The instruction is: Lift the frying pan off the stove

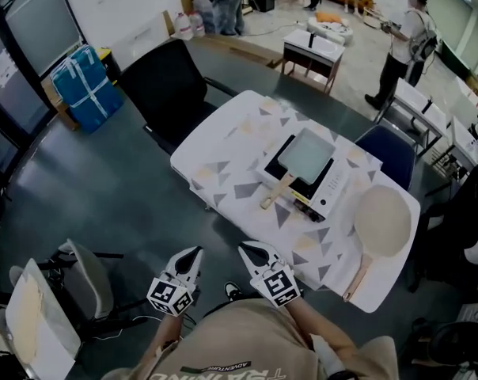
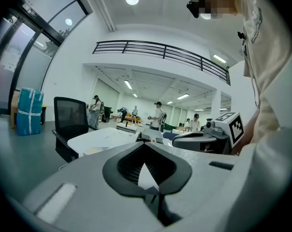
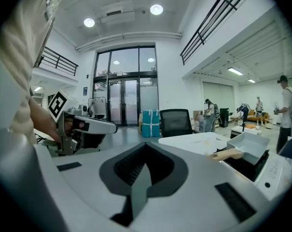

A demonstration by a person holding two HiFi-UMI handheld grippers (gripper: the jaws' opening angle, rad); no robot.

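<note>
The frying pan [image 1: 306, 155] sits on the white stove [image 1: 328, 195] right of centre in the head view, on the table [image 1: 223, 145] with the grey-triangle cloth. It is a square pan with a pale grey inside, low walls and a light wooden handle [image 1: 277, 190]. Its long axis runs on a slant from upper right to lower left, and the handle end points to the lower left, out past the stove's edge over the cloth. In the right gripper view the pan shows at the right edge with its handle pointing left.

A pale paddle-shaped board [image 1: 381, 220] lies on the table to the right of the stove, its thin handle pointing to the bottom of the frame.

The left gripper [image 1: 196, 252] and the right gripper [image 1: 245, 248] are side by side at bottom centre, well apart from the pan. Each has its jaw tips closed together with nothing held between them
</note>
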